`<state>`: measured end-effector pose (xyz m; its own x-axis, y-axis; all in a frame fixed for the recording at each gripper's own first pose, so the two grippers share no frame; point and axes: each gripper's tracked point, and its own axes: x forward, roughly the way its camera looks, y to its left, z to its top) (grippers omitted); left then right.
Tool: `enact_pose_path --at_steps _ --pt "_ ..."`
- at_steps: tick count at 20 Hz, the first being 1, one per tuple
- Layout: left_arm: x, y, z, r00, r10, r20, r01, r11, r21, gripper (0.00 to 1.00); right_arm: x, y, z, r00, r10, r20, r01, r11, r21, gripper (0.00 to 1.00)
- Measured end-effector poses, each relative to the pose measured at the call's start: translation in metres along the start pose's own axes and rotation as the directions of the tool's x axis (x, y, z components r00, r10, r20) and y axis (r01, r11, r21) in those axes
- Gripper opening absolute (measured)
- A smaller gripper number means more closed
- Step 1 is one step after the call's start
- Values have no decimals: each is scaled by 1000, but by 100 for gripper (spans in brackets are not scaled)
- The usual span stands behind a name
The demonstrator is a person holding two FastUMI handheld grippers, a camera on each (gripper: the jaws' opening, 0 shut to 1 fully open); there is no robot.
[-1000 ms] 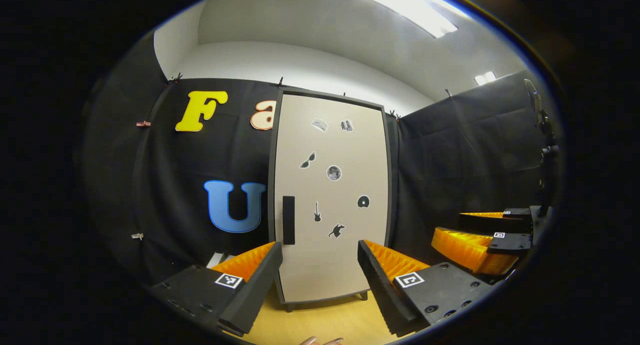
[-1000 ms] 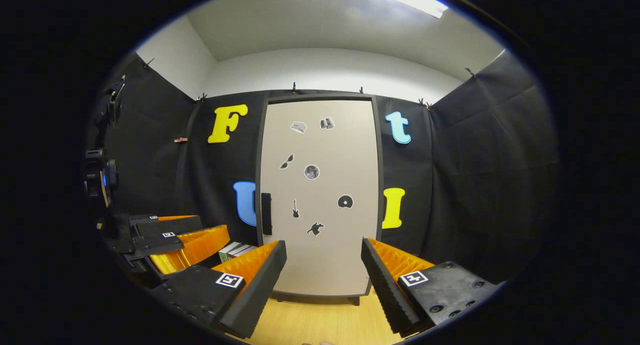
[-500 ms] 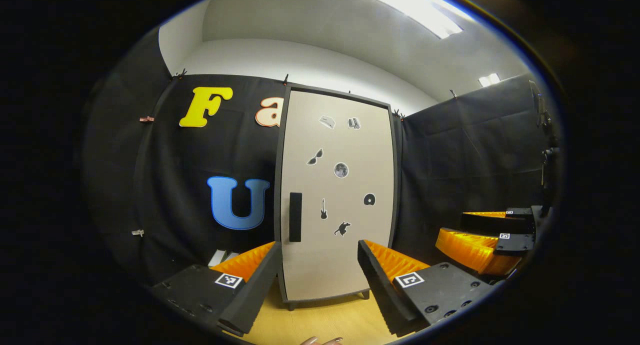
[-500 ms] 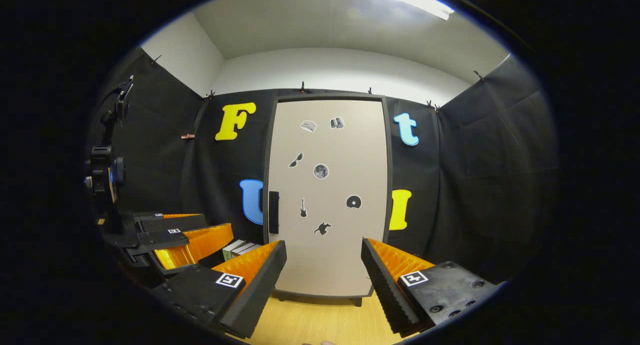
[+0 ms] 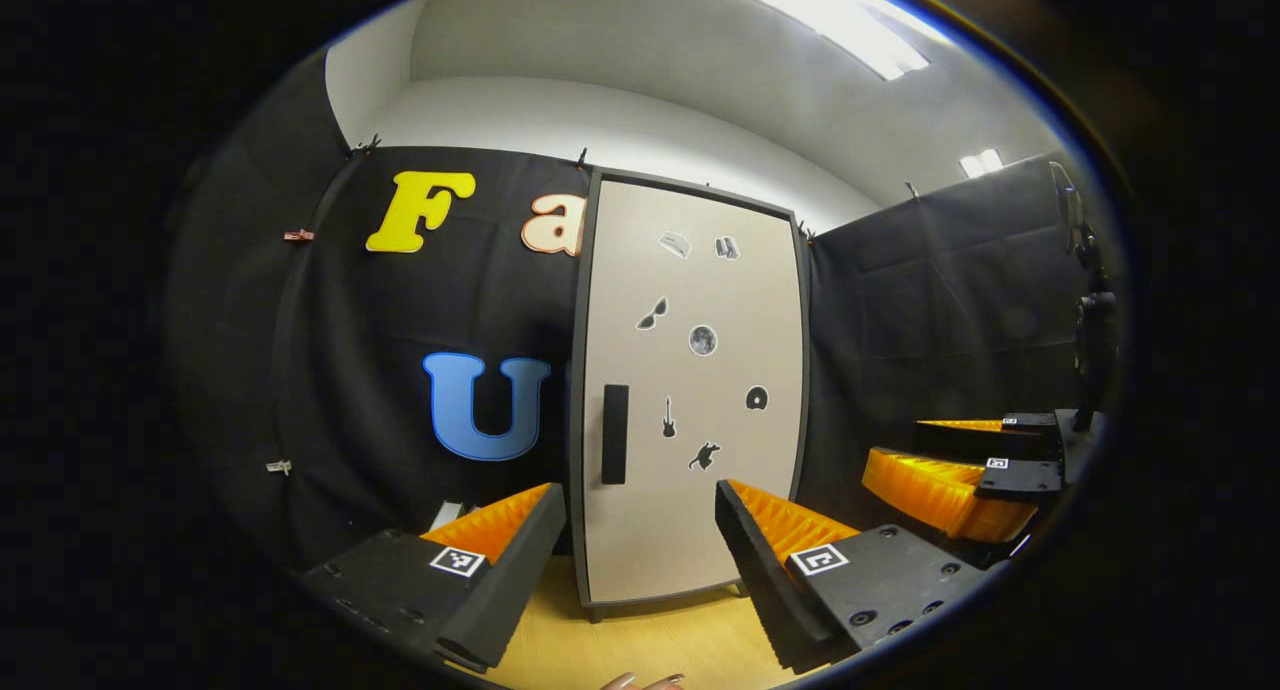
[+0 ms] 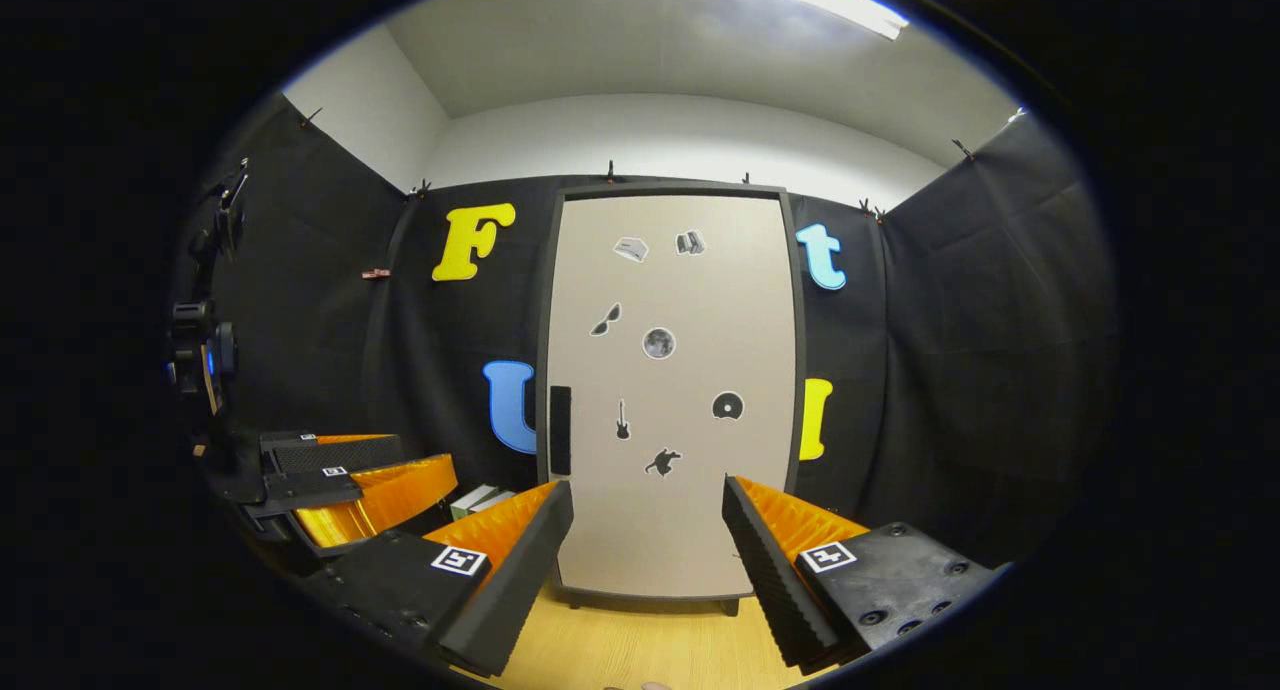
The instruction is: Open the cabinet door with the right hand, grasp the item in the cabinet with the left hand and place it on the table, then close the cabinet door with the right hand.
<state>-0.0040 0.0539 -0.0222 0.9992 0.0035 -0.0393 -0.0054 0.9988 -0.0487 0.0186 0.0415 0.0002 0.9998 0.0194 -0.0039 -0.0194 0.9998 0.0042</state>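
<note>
A tall beige cabinet (image 5: 700, 390) (image 6: 665, 390) with a dark frame stands on the wooden table, its door closed and dotted with small stickers. A black vertical handle (image 5: 614, 434) (image 6: 560, 430) sits on the door's left edge. My left gripper (image 5: 640, 570) is open and held back from the cabinet, with nothing between its fingers. My right gripper (image 6: 648, 568) is also open and empty, facing the door from a distance. Off to the right in the left gripper view I see the right gripper (image 5: 960, 465); the left gripper (image 6: 350, 480) shows at the left of the right gripper view. The cabinet's inside is hidden.
The wooden table top (image 6: 660, 650) (image 5: 650, 640) runs up to the cabinet's feet. Some white and green boxes (image 6: 480, 500) lie left of the cabinet. A stand with a device (image 6: 205, 350) rises at the far left. Fingertips (image 5: 640, 681) peek in at the bottom edge.
Both views have drifted left, so the cabinet sits further right in each. The right gripper view shows the cabinet slightly larger. Both grippers stay open.
</note>
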Motion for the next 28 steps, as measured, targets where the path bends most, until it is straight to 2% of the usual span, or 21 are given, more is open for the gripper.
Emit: enact_pose_path --at_steps 8,11,17,20,28 --pt "-23 50 -6 999 41 -15 -41 999 18 95 28 53 -3 999 51 5 -51 999 7 97" --pt "-30 71 -9 997 81 -21 -80 997 9 95 45 70 -4 997 72 6 -72 997 11 95" --pt "-33 103 -18 985 168 -40 -168 986 5 95 94 98 -9 994 106 24 -106 994 1 97" --pt "-29 114 -20 978 207 -41 -207 978 5 95 127 101 -17 996 88 24 -88 996 -15 97" --pt "-13 123 -35 967 247 -56 -247 969 -4 95 204 104 -43 999 46 3 -46 999 19 95"
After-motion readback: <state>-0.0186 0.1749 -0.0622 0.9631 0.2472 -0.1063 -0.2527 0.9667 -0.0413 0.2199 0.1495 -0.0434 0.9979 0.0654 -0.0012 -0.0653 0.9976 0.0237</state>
